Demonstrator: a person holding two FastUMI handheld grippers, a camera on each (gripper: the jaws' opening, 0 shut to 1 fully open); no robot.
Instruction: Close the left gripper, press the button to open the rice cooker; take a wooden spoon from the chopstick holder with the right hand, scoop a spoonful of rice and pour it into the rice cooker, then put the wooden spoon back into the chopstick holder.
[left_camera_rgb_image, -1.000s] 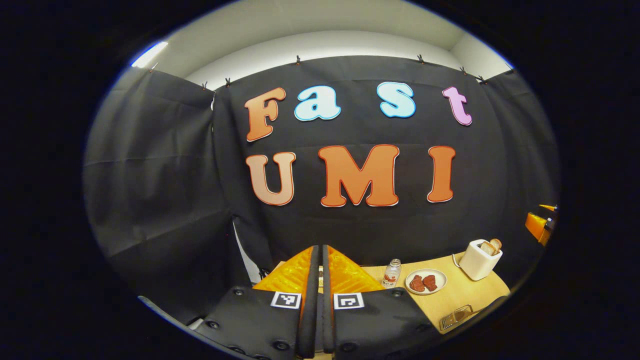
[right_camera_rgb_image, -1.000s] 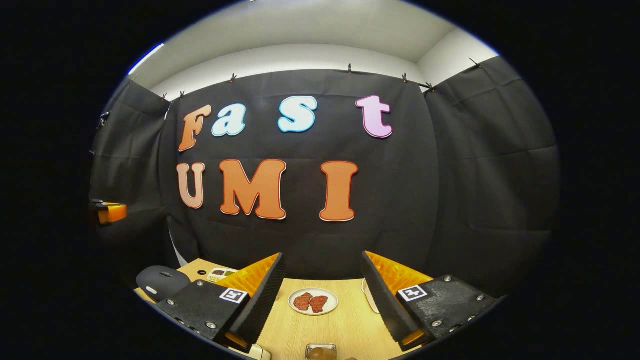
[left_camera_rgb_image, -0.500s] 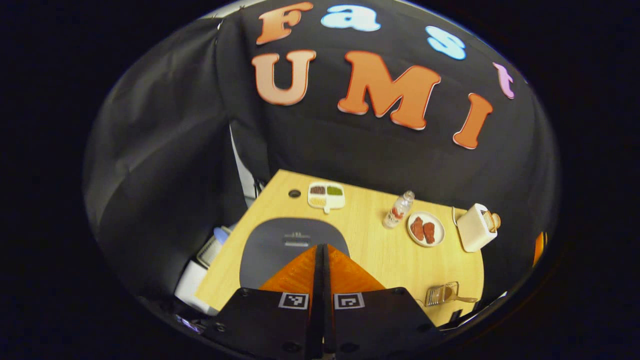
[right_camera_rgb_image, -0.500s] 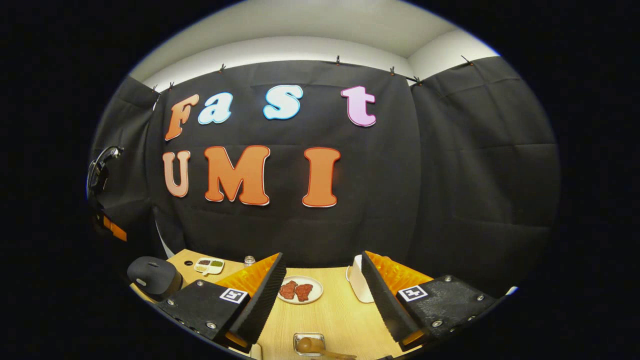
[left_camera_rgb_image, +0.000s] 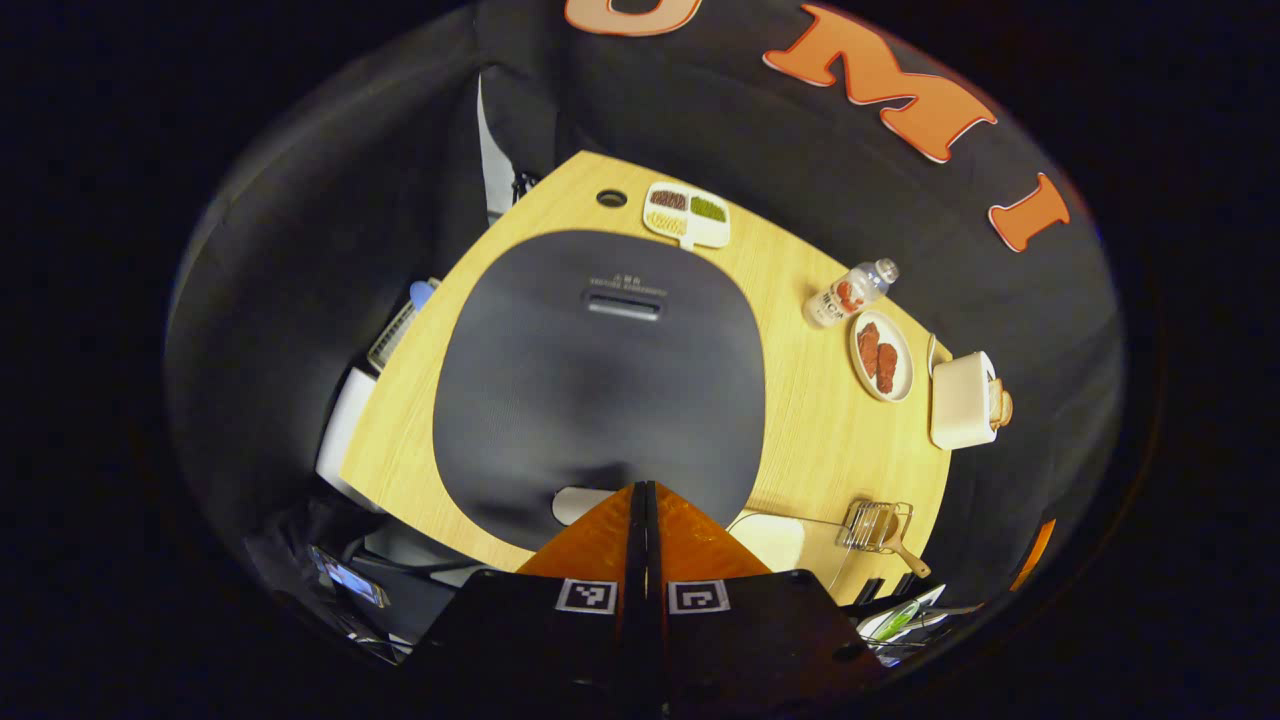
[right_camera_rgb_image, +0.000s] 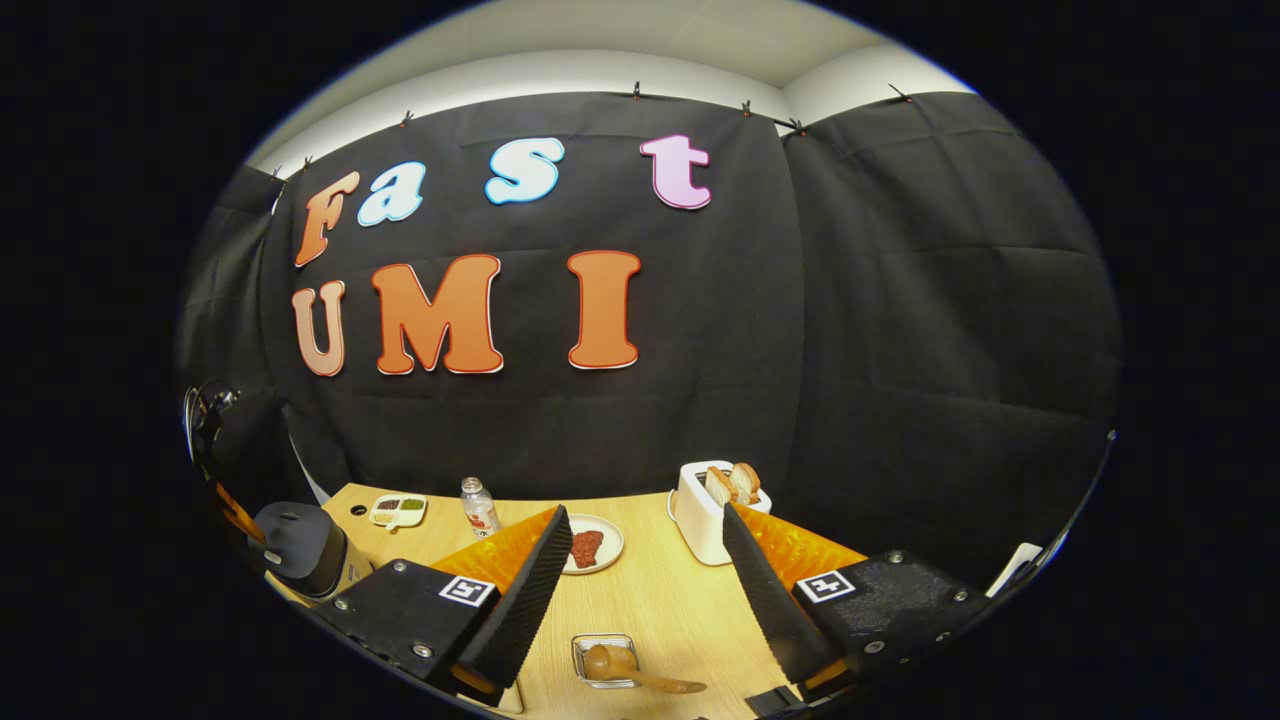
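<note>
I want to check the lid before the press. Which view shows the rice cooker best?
The left gripper view: it looks down on the rice cooker, whose dark lid is seen whole and closed, with the shut left claw over its near edge. The right gripper view shows the cooker small, from the side, at the far left.

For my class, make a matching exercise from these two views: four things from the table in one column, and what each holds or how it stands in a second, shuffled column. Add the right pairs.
Things
1. rice cooker
2. toaster
3. round plate
4. wire holder

States
A. two red pieces lie on it
B. bread sticks out of its top
C. lid down
D. a wooden spoon rests in it

Pairs: 1-C, 2-B, 3-A, 4-D
</note>
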